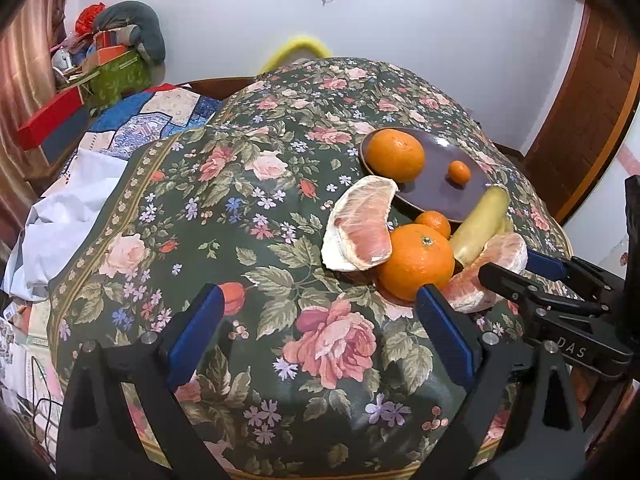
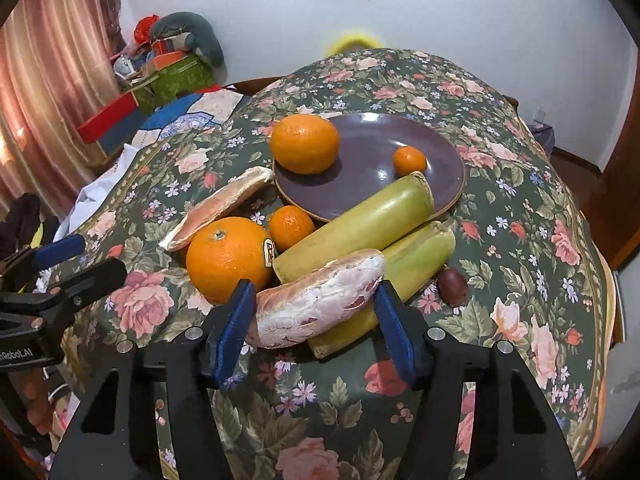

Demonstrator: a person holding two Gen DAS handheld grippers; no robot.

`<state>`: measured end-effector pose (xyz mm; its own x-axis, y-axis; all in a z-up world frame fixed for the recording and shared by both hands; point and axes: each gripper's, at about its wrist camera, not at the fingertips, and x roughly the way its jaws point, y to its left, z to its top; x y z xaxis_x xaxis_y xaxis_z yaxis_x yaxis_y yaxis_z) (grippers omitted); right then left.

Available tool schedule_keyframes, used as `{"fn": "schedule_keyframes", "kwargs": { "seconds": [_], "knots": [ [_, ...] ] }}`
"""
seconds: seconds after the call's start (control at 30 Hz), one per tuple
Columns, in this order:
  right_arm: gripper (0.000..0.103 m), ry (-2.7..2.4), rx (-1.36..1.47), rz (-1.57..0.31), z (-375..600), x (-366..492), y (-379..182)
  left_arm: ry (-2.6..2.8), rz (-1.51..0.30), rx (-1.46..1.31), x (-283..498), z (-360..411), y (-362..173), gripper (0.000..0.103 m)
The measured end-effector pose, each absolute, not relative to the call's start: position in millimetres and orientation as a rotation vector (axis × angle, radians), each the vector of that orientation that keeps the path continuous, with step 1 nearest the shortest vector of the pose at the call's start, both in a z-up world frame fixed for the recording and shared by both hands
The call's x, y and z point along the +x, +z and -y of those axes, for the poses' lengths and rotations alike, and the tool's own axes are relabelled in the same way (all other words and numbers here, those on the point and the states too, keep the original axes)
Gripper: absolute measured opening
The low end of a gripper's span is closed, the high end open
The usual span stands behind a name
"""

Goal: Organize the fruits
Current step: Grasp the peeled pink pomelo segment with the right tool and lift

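now my right tool [image 2: 314, 306] has its pads either side of the near pomelo segment [image 2: 320, 300], just touching it, near the plate [image 2: 400, 184]; my left tool [image 1: 320, 320] stands apart over the worktop [image 1: 240, 240].

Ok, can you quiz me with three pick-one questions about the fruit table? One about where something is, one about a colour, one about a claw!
1. Where is the stickered orange? A in a basket; B on the tablecloth; C in a claw.
2. What colour is the plate? A white; B purple; C yellow.
3. How is the left claw? A open, empty; B shut on an orange; C shut on a spoon.
Answers: 1 B, it sits on the cloth beside the plate. 2 B, glossy purple. 3 A, only cloth shows between its fingers.
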<state>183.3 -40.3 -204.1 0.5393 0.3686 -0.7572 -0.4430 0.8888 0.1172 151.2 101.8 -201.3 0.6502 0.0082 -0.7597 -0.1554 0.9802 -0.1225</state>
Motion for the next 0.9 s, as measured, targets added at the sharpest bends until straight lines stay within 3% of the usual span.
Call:
{"fn": "schedule_keyframes", "kwargs": {
  "seconds": [0.07,0.2,0.33,0.9],
  "knots": [
    [0.055,0.493,-0.088,-0.871,42,183,-203,0.090,-0.862,-0.180,152,-99,-202,0.097],
    [0.036,0.500,-0.092,-0.838,45,180,-197,0.081,-0.864,-0.174,153,-93,-202,0.097],
    [0.027,0.541,-0.069,-0.828,53,178,-189,0.070,-0.863,-0.167,155,-86,-200,0.097],
    [0.022,0.538,-0.096,-0.742,93,156,-155,0.016,-0.879,-0.150,167,-61,-207,0.097]
  ]
}}
